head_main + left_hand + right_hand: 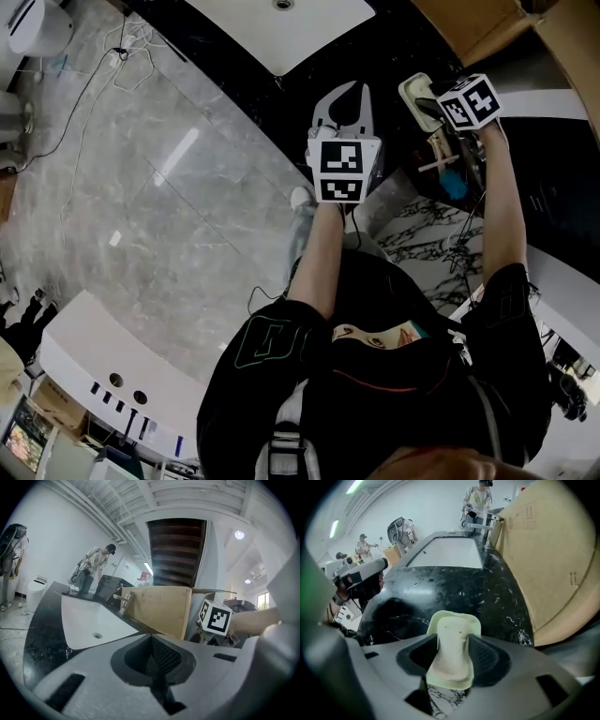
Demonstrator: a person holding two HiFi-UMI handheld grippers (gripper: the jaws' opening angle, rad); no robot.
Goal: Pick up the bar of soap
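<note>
Black marbled tabletop (454, 592) in a bright workshop. Nearest, the right hand-held gripper (452, 656) stands open around the cream bar of soap (451, 644), its pads perhaps just grazing it. The left hand-held gripper (157, 660) is closed and empty. Beyond are a white sink (450, 552) and a cardboard panel (553, 550) with unreadable print.

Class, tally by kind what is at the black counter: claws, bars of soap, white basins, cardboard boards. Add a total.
Claws: 2, left claw, right claw
Bar of soap: 1
White basin: 1
Cardboard board: 1
Total: 5
</note>
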